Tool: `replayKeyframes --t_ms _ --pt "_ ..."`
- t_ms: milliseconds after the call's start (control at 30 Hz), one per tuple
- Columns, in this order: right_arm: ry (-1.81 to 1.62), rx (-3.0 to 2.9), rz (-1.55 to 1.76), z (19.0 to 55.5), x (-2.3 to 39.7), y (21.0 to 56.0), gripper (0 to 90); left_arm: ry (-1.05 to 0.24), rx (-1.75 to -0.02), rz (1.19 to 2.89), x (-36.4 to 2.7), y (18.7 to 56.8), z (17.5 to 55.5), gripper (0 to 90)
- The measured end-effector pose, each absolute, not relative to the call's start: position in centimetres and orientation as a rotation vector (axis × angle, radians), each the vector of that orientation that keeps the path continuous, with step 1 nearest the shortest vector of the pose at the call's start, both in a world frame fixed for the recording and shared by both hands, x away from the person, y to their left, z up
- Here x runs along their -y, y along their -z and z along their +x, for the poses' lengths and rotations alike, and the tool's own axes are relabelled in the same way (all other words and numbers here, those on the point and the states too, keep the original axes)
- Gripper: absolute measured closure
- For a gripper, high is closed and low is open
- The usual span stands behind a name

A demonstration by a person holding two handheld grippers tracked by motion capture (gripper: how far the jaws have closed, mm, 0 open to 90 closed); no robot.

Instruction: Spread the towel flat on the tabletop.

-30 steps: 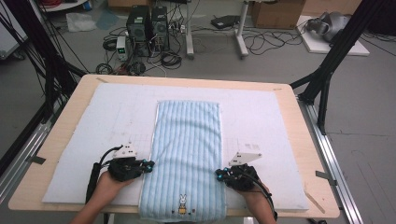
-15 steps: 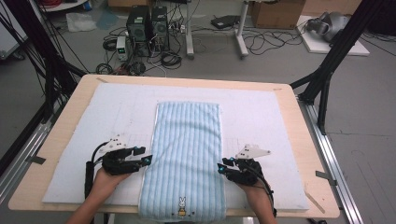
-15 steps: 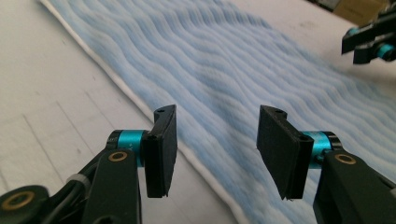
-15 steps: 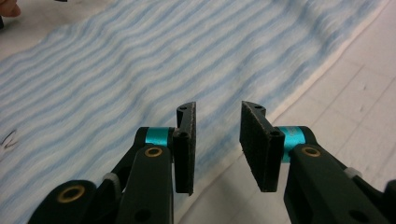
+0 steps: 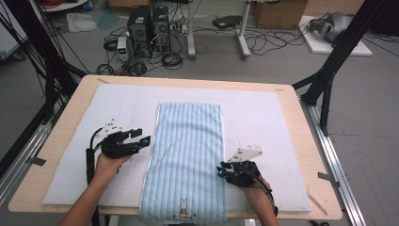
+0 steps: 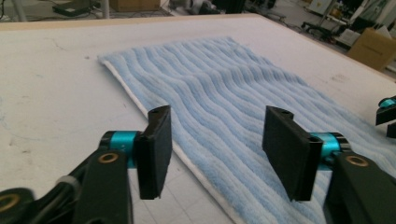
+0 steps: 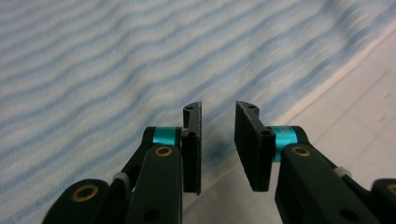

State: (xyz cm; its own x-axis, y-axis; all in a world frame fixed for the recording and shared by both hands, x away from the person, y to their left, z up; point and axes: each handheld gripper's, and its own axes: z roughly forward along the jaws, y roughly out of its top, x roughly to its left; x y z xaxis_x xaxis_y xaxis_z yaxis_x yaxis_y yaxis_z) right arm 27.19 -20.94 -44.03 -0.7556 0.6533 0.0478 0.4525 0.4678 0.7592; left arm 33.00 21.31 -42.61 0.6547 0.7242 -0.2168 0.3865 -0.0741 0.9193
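A light blue striped towel (image 5: 188, 155) lies folded into a long strip down the middle of the white mat (image 5: 273, 122). A small bunny mark (image 5: 182, 205) sits at its near end. My left gripper (image 5: 142, 136) hovers beside the towel's left edge. Its jaws have just been opening and stand wide, nothing between them (image 6: 218, 116), the towel (image 6: 233, 88) ahead. My right gripper (image 5: 220, 170) sits at the right edge. Its jaws have just been closing a little and keep a narrow gap with nothing in it (image 7: 218, 109), above the towel (image 7: 116, 60).
The mat covers a wooden table (image 5: 61, 155) with metal rails along both sides. Black frame posts (image 5: 329, 70) stand at the far corners. Computer towers (image 5: 148, 23) and cables sit on the floor beyond. The right gripper's tip (image 6: 387, 114) shows across the towel.
Both grippers were shut at the towel's edges and now stand open. The left one moved away from me along the left edge and rose. The right one hardly moved.
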Motion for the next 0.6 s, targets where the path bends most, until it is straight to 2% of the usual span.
replayKeyframes --t_ms 133,267,433,600 --pt "-1.277 -2.297 1.010 27.5 22.8 42.3 58.3 -0.361 -0.931 1.655 -21.7 42.5 32.9 28.7" --pt "-1.245 -2.172 1.100 27.9 24.5 41.6 38.0 -0.378 -0.951 1.642 -22.2 42.4 32.9 18.7" --pt "-1.200 -2.096 1.170 28.5 26.0 41.6 19.9 -0.381 -0.940 1.654 -22.5 42.5 32.7 18.8" --pt "-1.194 -2.052 1.206 28.4 26.8 41.4 14.1 -0.384 -0.944 1.649 -22.7 42.5 32.6 18.8"
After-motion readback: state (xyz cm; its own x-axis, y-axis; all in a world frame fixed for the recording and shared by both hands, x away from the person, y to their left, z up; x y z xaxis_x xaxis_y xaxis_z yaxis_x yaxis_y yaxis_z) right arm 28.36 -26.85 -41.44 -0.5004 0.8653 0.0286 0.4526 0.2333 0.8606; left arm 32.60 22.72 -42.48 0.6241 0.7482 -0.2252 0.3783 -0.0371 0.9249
